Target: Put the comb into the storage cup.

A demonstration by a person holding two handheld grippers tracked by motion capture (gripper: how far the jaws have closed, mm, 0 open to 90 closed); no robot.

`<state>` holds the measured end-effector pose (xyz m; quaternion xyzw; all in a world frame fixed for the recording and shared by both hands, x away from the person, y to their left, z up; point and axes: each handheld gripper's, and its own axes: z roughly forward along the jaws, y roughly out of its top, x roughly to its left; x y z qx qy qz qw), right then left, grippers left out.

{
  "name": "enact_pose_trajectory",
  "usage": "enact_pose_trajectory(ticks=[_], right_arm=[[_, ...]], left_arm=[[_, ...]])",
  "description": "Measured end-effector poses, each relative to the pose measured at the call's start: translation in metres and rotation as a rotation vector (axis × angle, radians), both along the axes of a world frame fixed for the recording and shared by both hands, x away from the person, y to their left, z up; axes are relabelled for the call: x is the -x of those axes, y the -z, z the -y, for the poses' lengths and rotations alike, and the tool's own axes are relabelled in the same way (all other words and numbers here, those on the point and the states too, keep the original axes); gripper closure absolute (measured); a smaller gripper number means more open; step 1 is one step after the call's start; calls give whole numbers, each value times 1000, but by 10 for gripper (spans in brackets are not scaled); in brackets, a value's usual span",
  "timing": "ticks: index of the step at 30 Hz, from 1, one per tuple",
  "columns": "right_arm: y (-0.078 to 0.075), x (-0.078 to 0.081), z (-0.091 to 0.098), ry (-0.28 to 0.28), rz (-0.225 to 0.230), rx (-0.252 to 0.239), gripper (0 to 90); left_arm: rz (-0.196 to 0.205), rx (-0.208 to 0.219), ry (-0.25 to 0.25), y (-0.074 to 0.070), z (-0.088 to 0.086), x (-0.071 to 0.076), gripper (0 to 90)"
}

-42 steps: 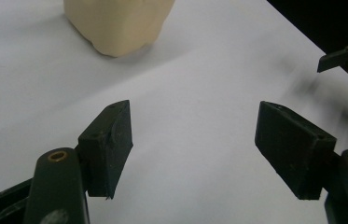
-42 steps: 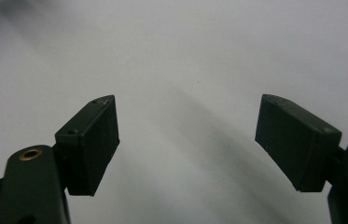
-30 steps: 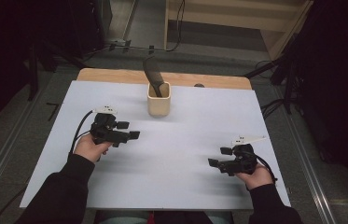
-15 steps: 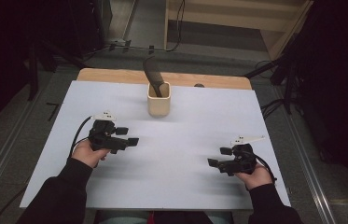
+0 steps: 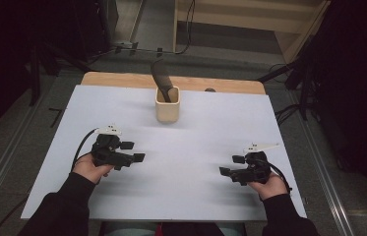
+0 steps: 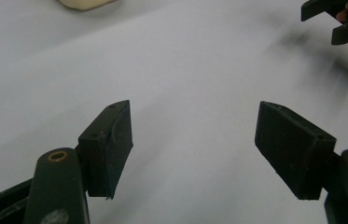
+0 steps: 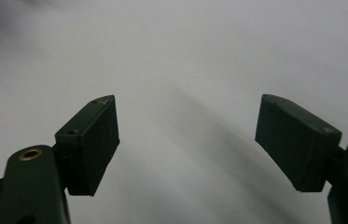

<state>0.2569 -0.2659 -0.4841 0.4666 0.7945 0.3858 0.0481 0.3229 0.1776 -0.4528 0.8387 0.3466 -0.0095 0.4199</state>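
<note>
Left gripper (image 5: 133, 151) near cup (image 5: 167, 104)

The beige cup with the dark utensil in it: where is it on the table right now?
In the high view the beige cup stands at the far middle of the white table, beyond both open grippers.

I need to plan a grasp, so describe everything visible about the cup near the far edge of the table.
The cup is a small, pale cream holder with a squarish, rounded-corner mouth and plain matte walls, possibly plastic or wood. It stands upright on the white table top, near the far edge and about midway across. A dark, curved utensil stands in it, leaning away over the rim. Both open grippers are well short of it; its pale base edge also appears in the left gripper view.
</note>
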Motion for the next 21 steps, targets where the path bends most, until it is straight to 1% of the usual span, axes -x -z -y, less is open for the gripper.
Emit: enact_pose_trajectory(ticks=[17,21], right_arm=[[0,0,2,13,-6,-4,197],[0,1,2,13,-4,-3,197]], left_arm=[[-5,-15,13,0,-7,21,281],[1,-35,15,0,-8,24,280]])
